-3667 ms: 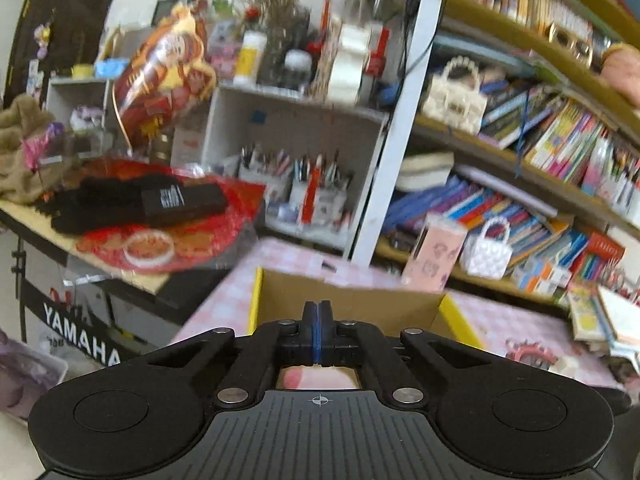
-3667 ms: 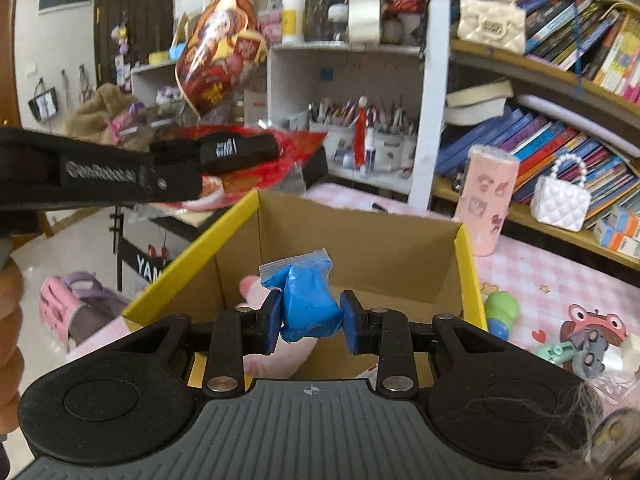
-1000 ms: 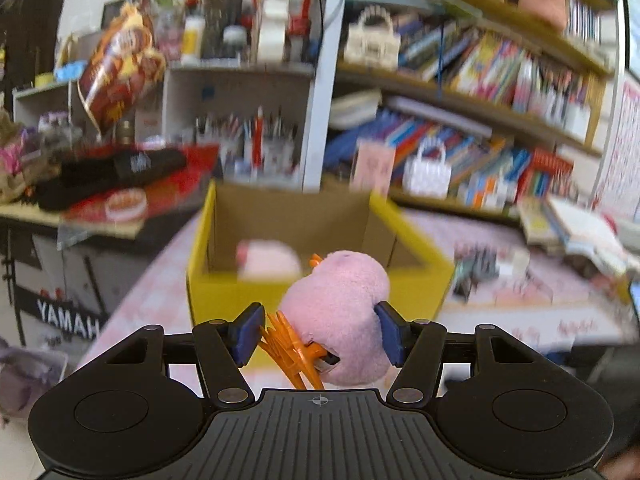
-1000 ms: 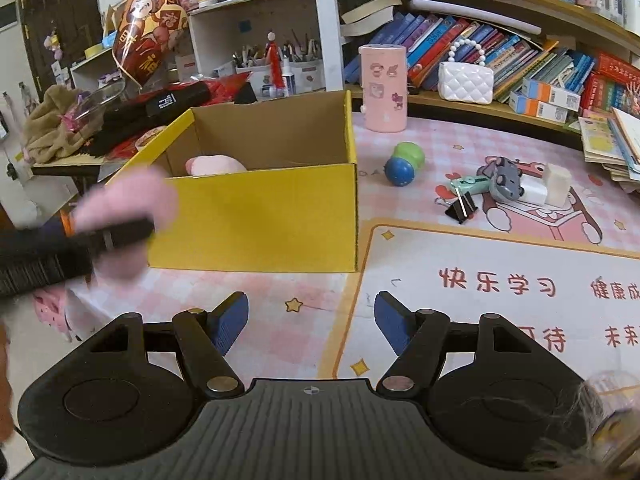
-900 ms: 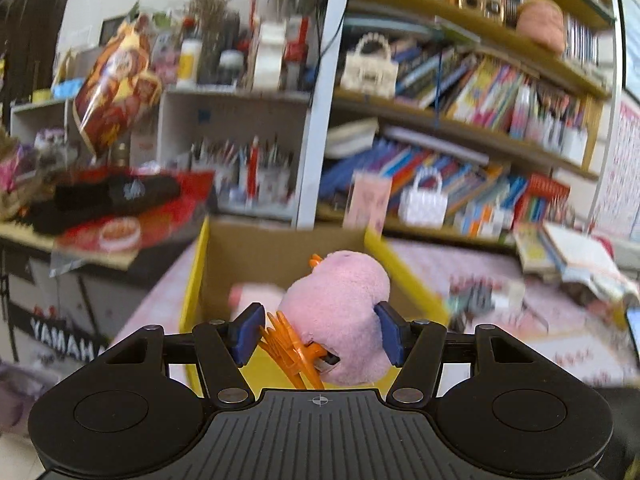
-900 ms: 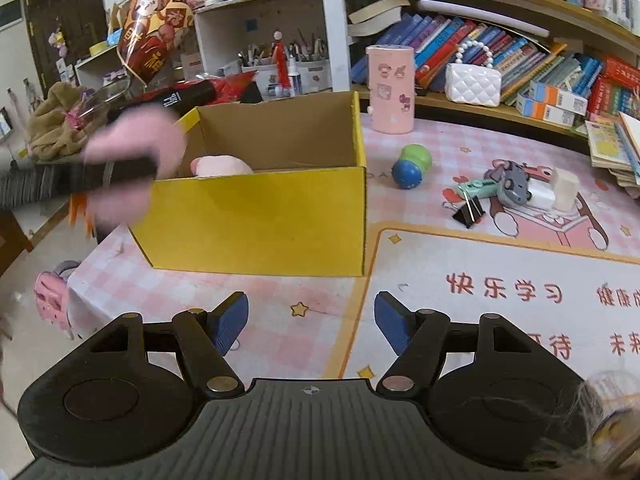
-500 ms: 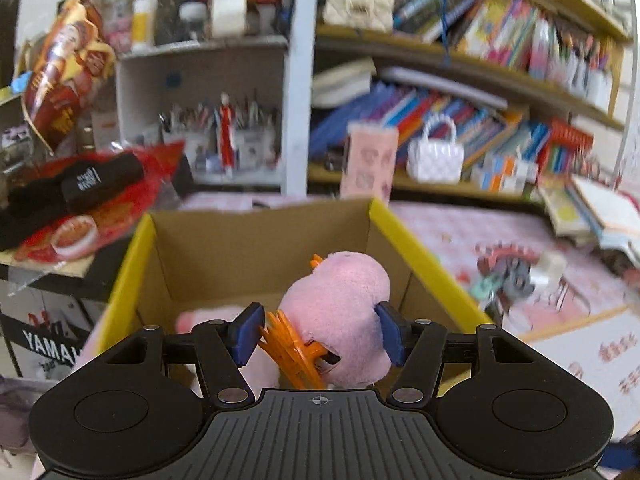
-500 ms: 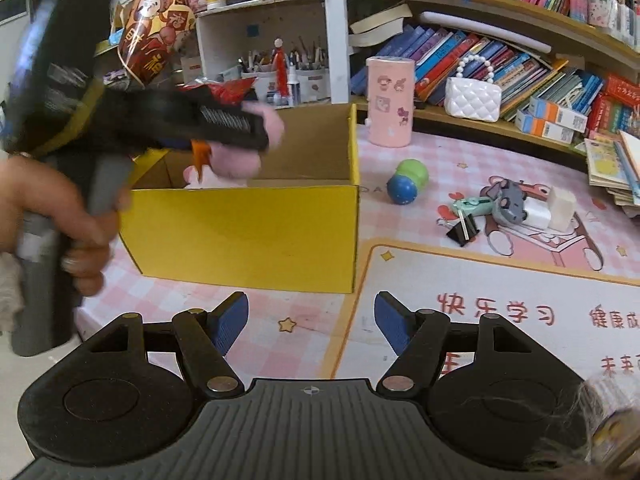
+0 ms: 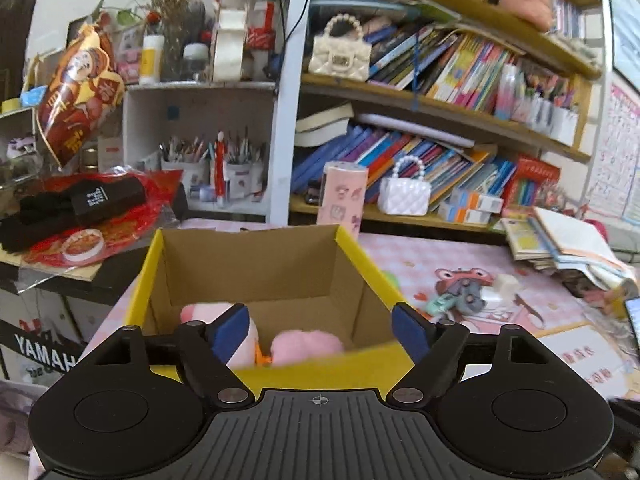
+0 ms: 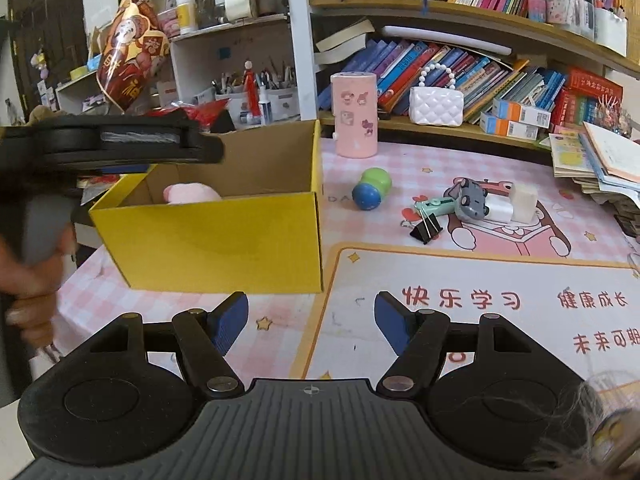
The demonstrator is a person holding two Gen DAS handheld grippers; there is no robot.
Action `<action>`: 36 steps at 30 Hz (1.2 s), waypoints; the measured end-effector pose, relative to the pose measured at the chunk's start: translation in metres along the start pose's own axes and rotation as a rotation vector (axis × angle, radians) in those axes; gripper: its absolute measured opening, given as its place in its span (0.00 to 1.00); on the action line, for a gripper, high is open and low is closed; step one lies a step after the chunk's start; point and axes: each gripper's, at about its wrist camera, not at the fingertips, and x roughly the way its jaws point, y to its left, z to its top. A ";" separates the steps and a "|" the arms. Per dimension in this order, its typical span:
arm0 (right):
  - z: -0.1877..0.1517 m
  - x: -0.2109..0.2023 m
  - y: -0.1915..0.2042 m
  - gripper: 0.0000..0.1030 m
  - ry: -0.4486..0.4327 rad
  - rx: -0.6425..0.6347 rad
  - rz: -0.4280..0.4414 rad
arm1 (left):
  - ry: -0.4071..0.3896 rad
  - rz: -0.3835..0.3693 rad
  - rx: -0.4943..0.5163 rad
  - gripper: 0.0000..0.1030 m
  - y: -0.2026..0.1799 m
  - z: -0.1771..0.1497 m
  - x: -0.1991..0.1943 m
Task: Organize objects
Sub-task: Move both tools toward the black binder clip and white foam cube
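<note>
A yellow cardboard box [image 9: 372,264] stands open on the pink table; it also shows in the right wrist view [image 10: 224,236]. My left gripper [image 9: 320,334] is open and empty above the box's near rim. A pink plush toy with orange feet [image 9: 304,346] lies inside the box below it, next to another pink plush [image 9: 200,312]. One pink plush [image 10: 190,193] shows over the rim in the right wrist view. My right gripper [image 10: 312,322] is open and empty above the table mat, in front of the box.
A blue-green ball toy [image 10: 370,190], a black binder clip [image 10: 426,232], a grey toy car [image 10: 468,200], a white eraser block [image 10: 524,198] and a pink canister [image 10: 354,114] are on the table right of the box. Bookshelves stand behind. A book pile [image 10: 600,164] lies far right.
My left gripper opened and let the pink plush go; it now lies inside the box. My right gripper stayed open and barely moved.
</note>
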 end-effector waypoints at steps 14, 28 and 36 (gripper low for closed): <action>-0.049 -0.051 -0.024 0.66 0.017 0.106 -0.159 | 0.153 -0.009 0.033 0.78 -0.033 -0.071 -0.039; -0.058 -0.068 -0.056 0.66 0.016 0.188 -0.286 | 0.175 -0.140 0.093 0.78 -0.073 -0.079 -0.029; -0.050 -0.053 -0.075 0.68 0.034 0.184 -0.282 | 0.181 -0.150 0.082 0.78 -0.090 -0.076 -0.015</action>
